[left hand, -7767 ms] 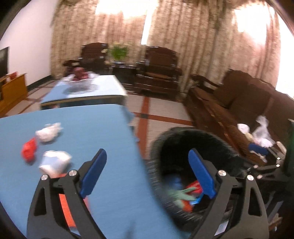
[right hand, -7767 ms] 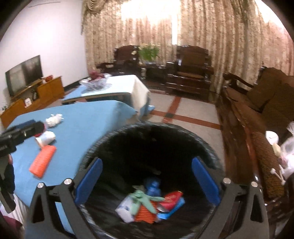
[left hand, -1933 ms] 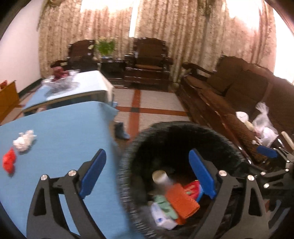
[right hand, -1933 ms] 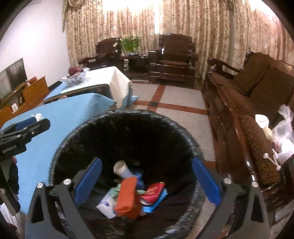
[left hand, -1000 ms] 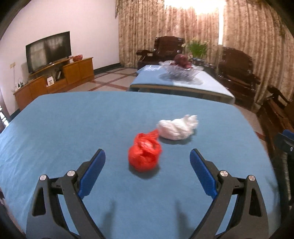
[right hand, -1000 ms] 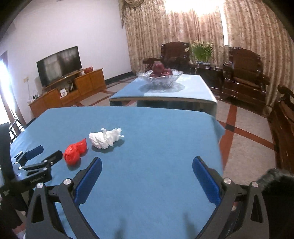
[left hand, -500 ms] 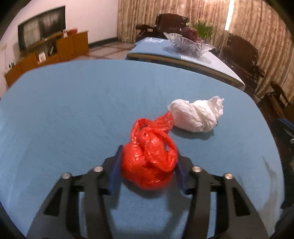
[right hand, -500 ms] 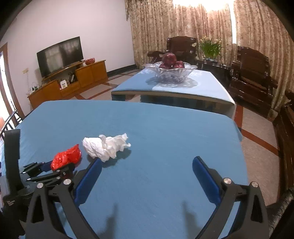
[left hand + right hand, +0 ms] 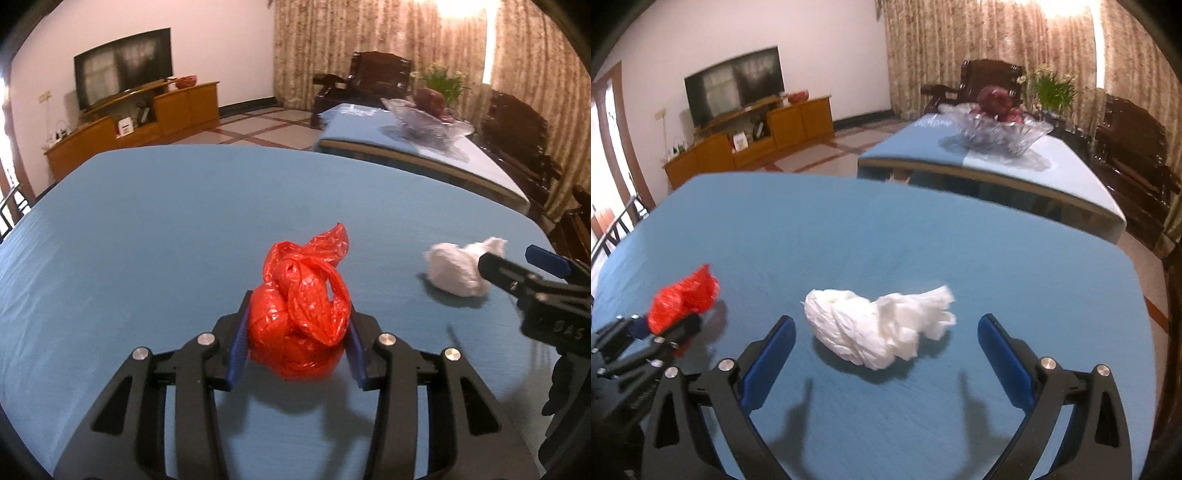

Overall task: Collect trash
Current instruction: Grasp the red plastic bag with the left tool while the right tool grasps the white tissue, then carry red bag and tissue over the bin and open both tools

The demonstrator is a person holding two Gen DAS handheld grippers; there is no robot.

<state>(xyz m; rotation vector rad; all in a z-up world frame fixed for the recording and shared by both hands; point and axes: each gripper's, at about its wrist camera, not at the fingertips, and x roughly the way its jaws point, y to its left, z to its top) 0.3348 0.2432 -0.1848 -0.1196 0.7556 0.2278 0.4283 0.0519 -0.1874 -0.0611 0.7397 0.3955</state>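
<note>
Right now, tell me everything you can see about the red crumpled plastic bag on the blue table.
The red crumpled plastic bag is a glossy, thin, wrinkled bundle, knotted into a lump with a loose tail pointing up and to the right. It sits on the blue tablecloth, between the blue pads of the left gripper, whose jaws are closing on its sides. A white crumpled tissue lies apart, to its right.

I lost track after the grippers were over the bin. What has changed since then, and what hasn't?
Both grippers swung from the bin back over the blue table. The left gripper, open a second ago, is closing on the red plastic bag, its pads against the bag's sides. The right gripper moved in, open, around the white crumpled tissue without touching it. Bag and tissue lie where they were.
</note>
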